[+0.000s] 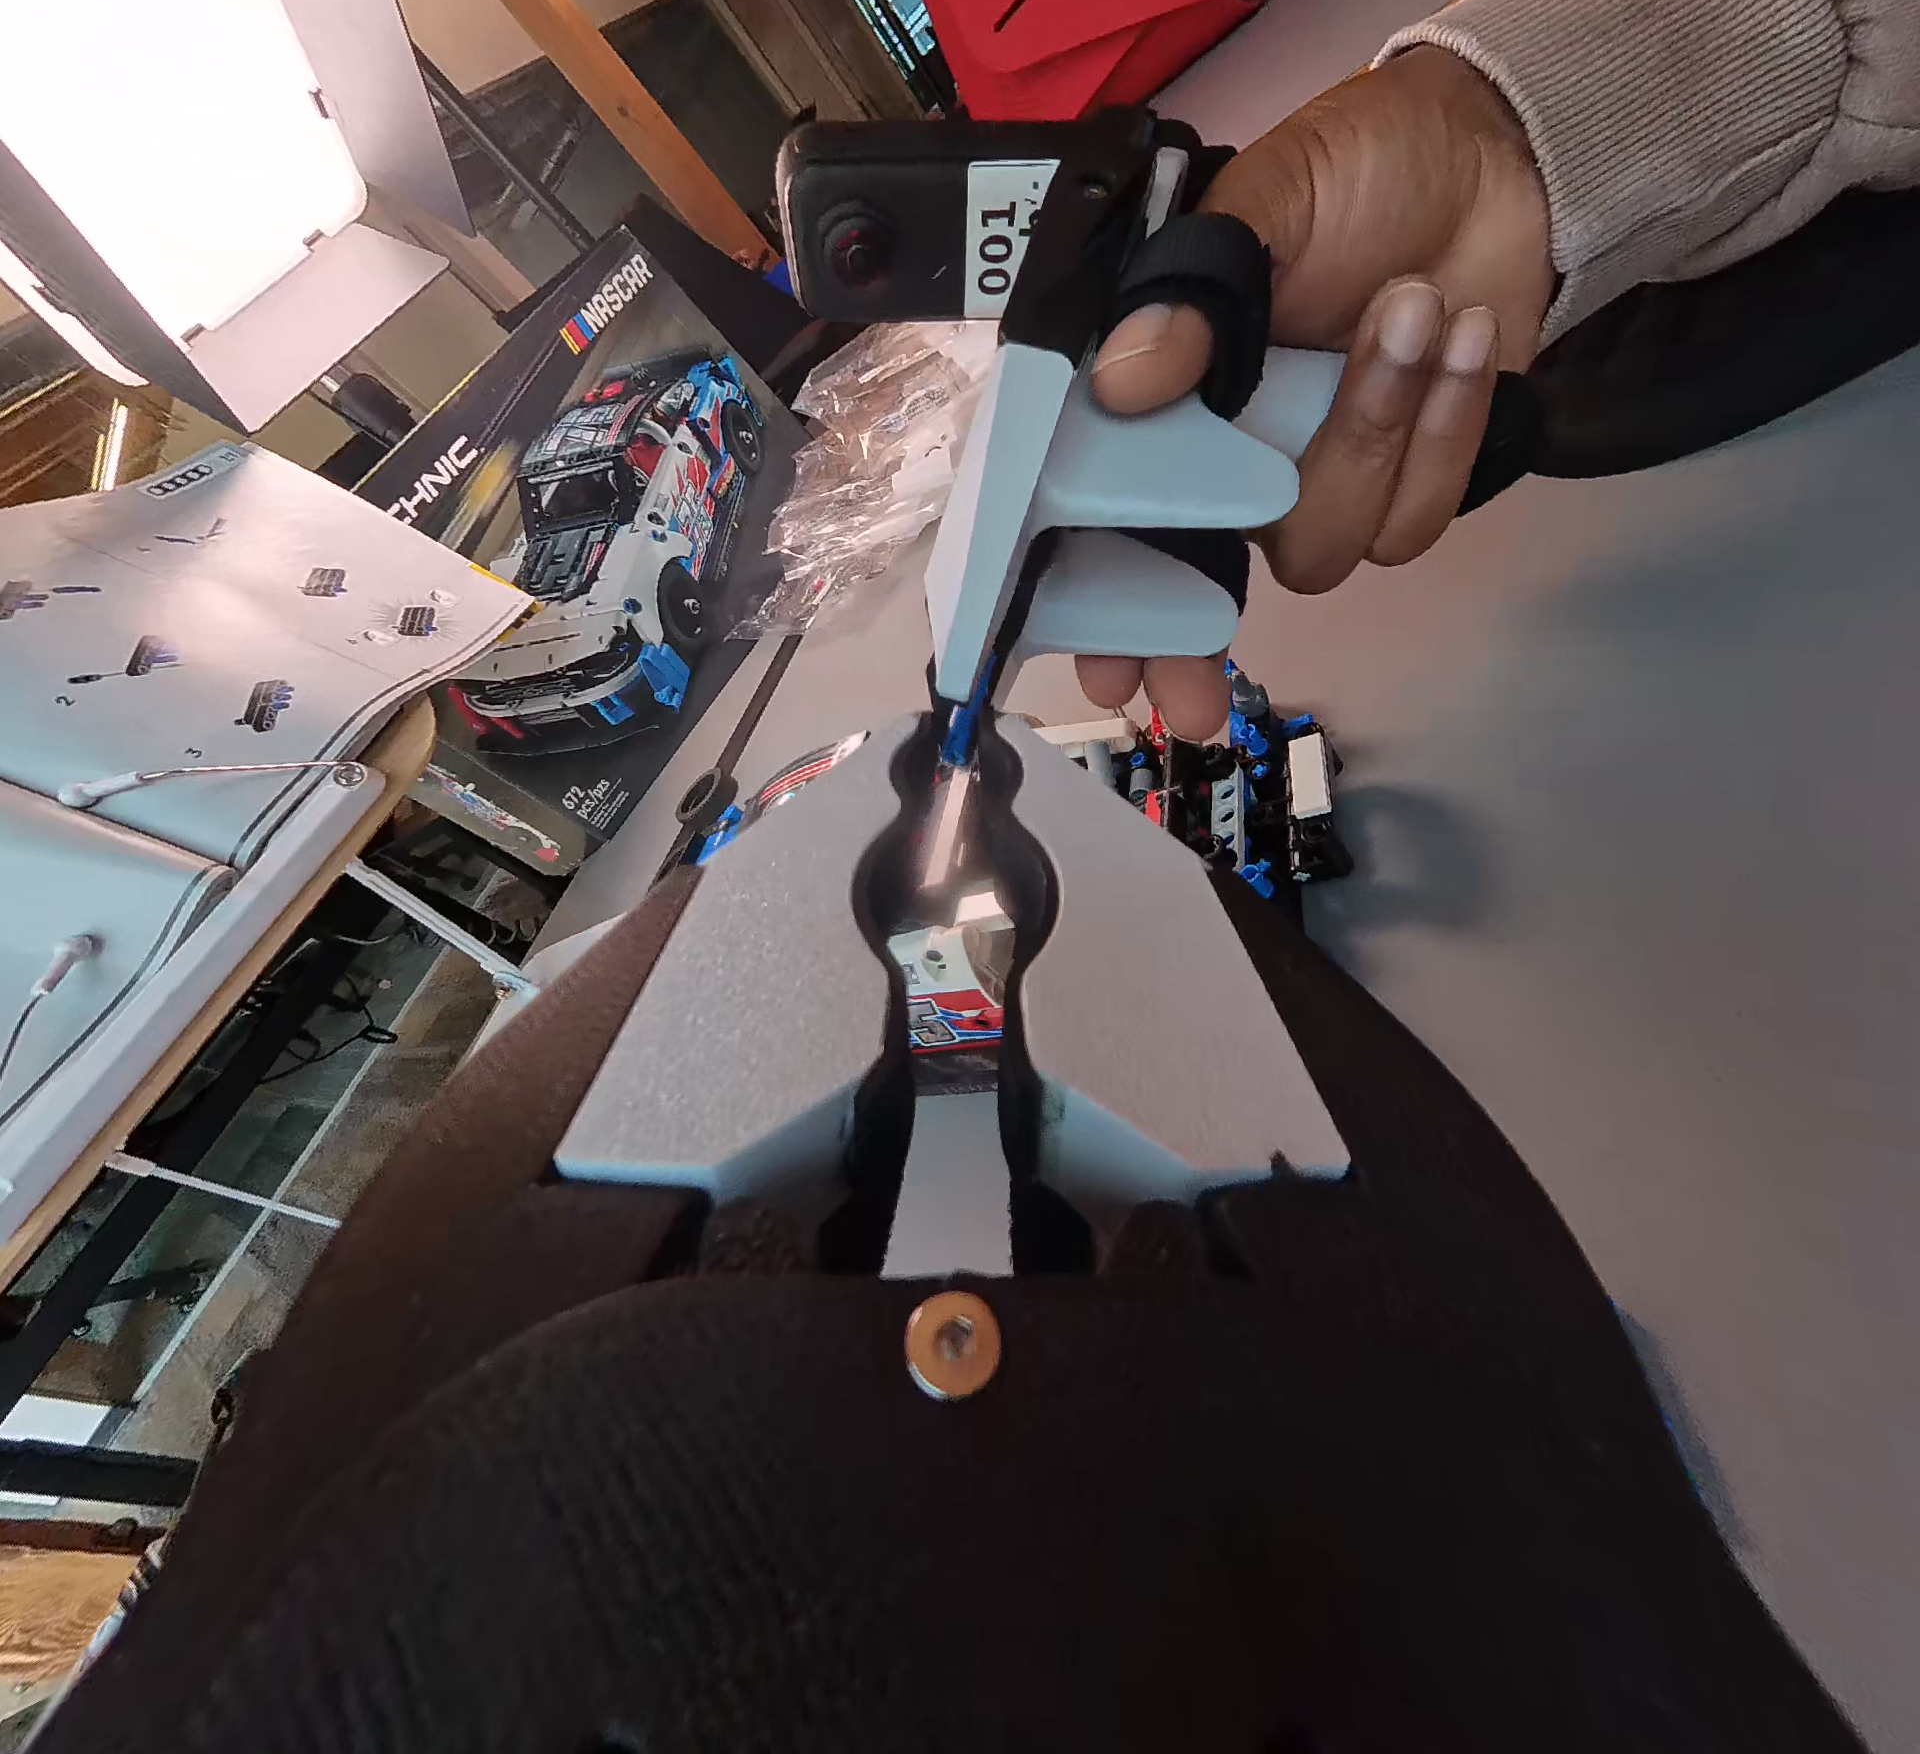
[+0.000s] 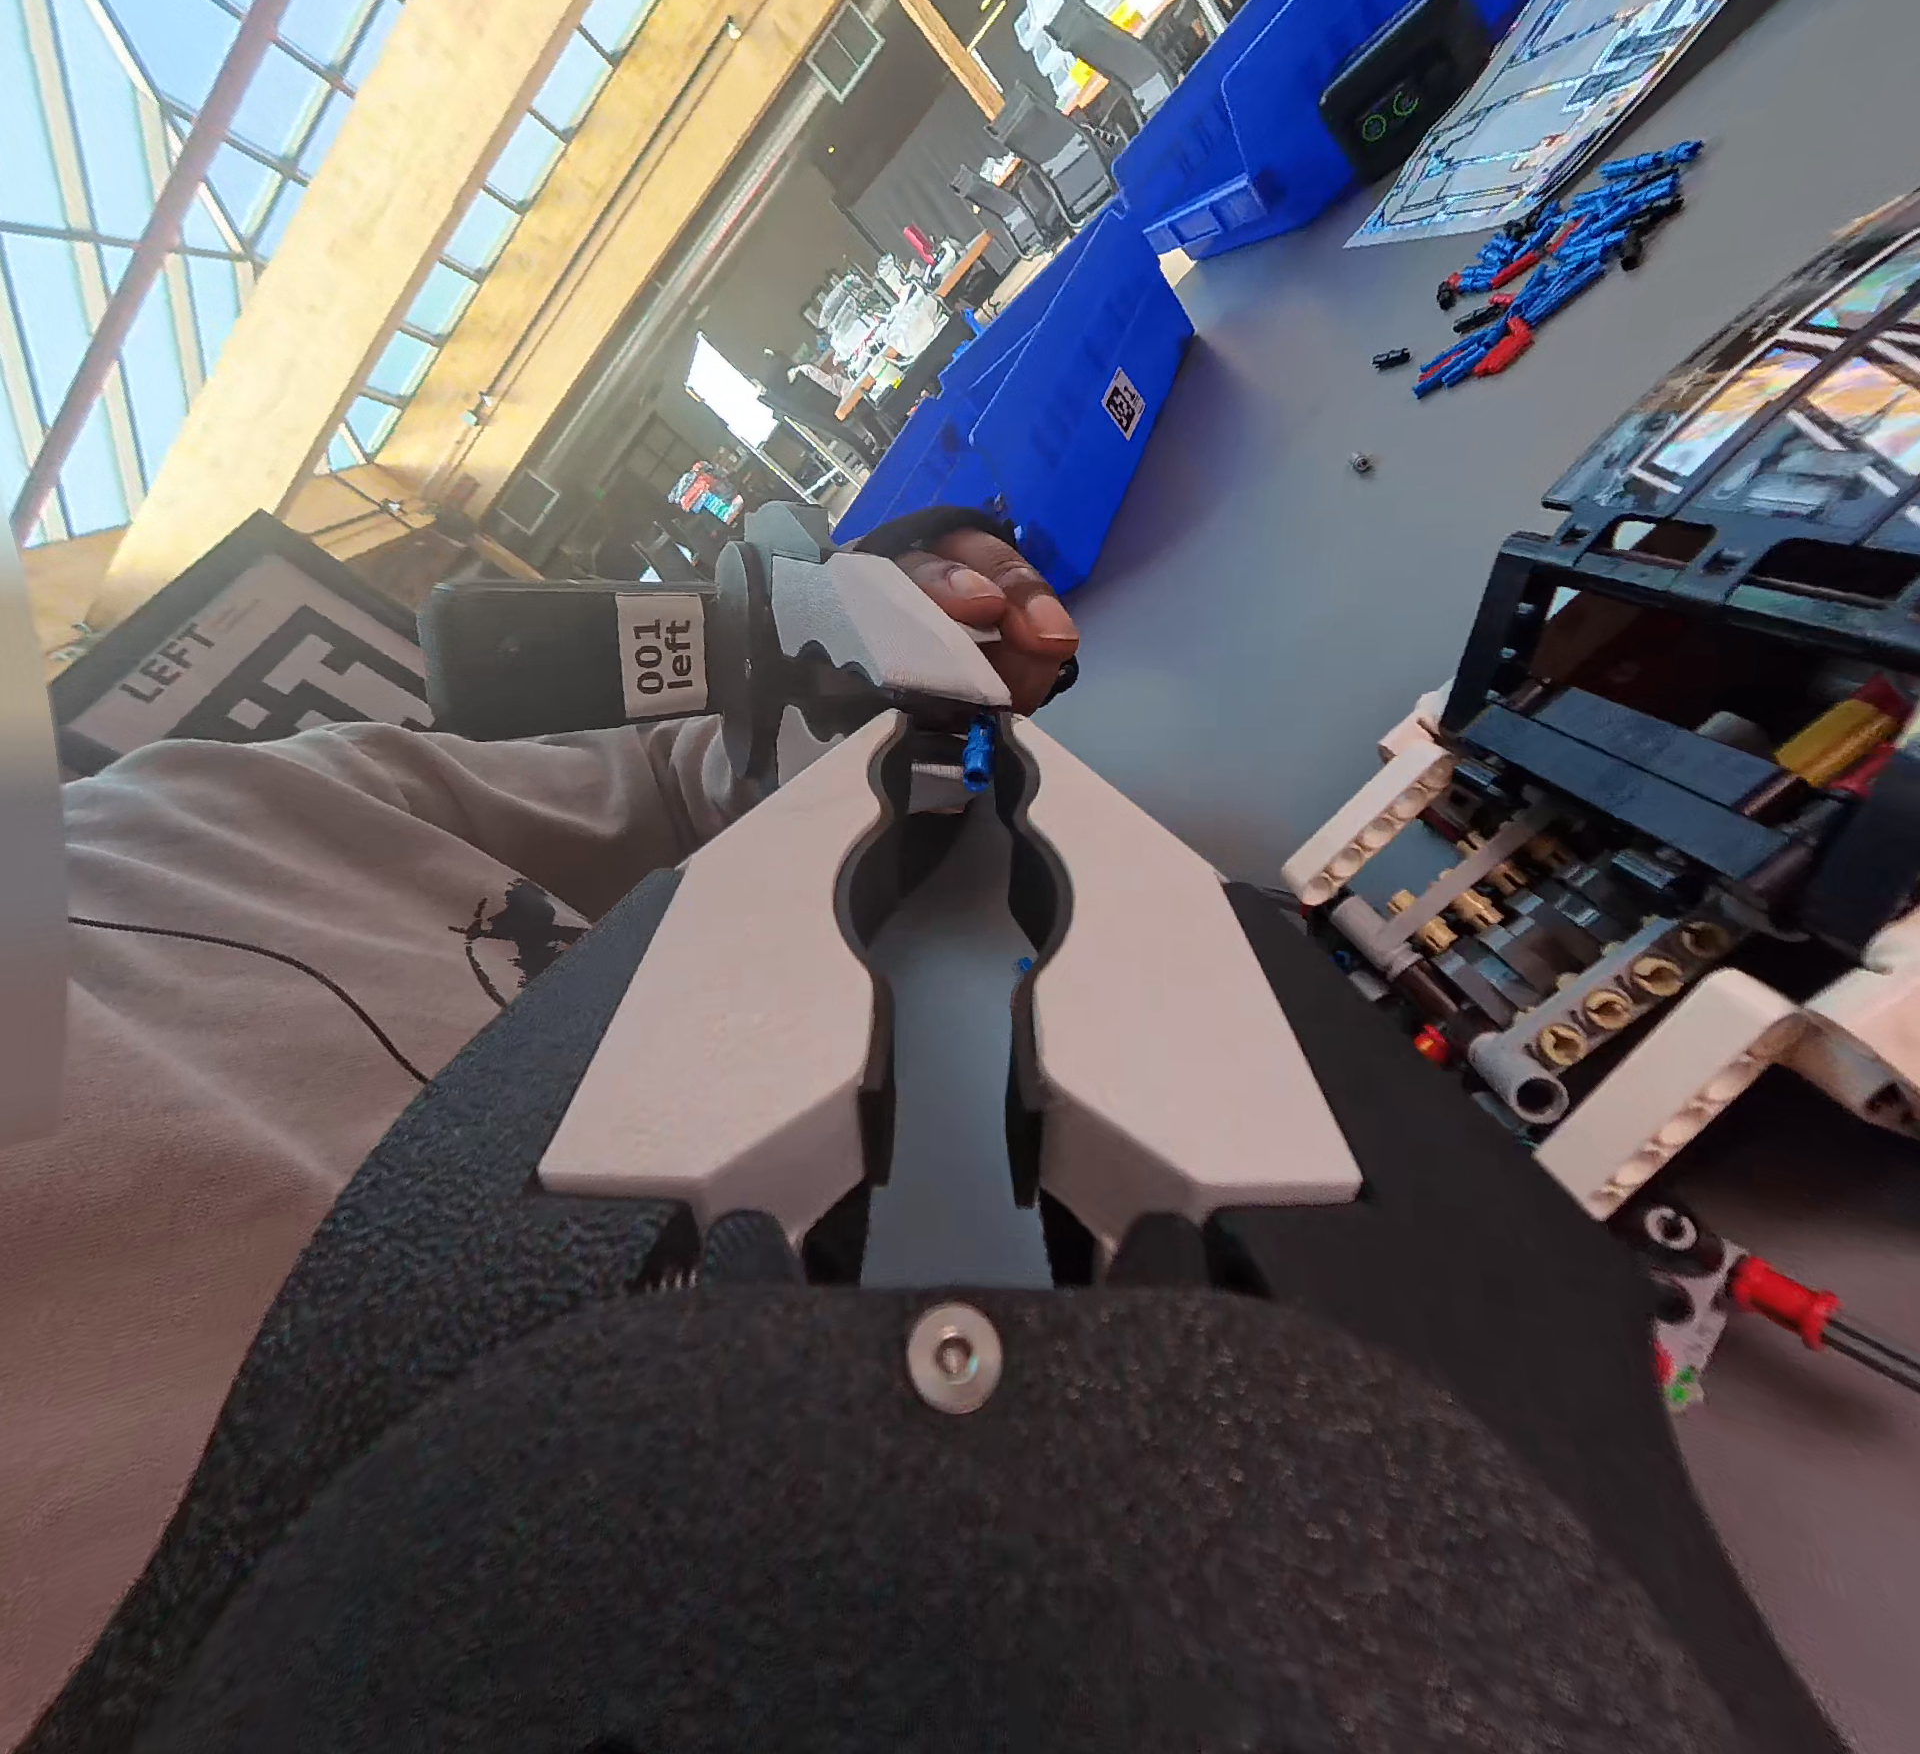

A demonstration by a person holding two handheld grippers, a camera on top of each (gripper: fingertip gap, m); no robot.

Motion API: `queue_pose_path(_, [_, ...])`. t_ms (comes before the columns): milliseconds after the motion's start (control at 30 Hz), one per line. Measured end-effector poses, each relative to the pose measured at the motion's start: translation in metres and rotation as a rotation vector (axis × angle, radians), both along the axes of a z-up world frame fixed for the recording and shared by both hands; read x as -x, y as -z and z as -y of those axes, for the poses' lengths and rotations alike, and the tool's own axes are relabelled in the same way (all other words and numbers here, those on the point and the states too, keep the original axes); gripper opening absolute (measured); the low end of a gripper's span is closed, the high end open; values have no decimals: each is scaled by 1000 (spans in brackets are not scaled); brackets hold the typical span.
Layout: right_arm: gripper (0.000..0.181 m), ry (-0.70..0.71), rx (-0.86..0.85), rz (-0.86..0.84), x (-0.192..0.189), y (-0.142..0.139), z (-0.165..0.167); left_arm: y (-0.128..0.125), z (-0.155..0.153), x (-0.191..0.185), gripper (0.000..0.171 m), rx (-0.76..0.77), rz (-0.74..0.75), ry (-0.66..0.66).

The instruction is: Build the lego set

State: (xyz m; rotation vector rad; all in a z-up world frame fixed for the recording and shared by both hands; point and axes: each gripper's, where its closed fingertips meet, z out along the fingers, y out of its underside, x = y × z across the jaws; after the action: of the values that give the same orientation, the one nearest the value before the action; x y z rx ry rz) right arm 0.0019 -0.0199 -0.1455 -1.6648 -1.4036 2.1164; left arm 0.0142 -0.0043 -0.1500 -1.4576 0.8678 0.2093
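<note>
left fingers (image 1: 956, 764) clamped on a white panel (image 1: 951, 966), right fingers (image 2: 951, 748) pinching a blue pin (image 2: 975, 754) at its tip, both above the worktop (image 1: 1662, 873). risk: slight misalignment and the pin cocks or pops out; the panel could twist in my grip. car (image 2: 1662, 821) sits well apart.

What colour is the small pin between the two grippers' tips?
Blue. The pin shows best in the right wrist view, at the right gripper tip.
</note>
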Motion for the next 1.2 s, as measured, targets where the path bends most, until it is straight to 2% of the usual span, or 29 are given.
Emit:
queue_pose_path(200, [15,13,153,46,2,0,-2,2,-1,2,5,-44,-79,-35])
queue_pose_path(267, [16,25,162,60,3,3,-3,6,-2,3,5,-50,-118,-47])
queue_pose_path(433, [33,48,148,85,4,4,-4,10,-5,5,3,-84,-180,-72])
queue_pose_path(467, [45,73,133,106,5,7,-8,6,-4,6,2,-110,-183,-81])
queue_pose_path(600, [42,92,112,73,-1,0,-18,6,-4,10,3,-63,-101,-68])
queue_pose_path(733, [33,152,-75,-31,-3,-12,-29,8,-4,13,3,92,172,1])
queue_pose_path(833, [24,199,-355,-122,-7,-12,-40,8,-2,13,3,209,354,67])
queue_pose_path(900, [24,210,-531,-182,-9,-12,-43,7,0,14,2,264,449,100])
queue_pose_path(1000, [30,231,-728,-266,-10,-13,-41,5,2,14,2,314,526,139])
queue_pose_path(1033, [24,233,-762,-286,-10,-13,-39,5,3,14,2,325,539,148])
queue_pose_path(1067, [3,241,-790,-308,-10,-14,-38,5,3,14,2,334,546,154])
queue_pose_path(1200, [0,213,-864,-366,-13,-10,-33,7,4,16,2,352,544,155])
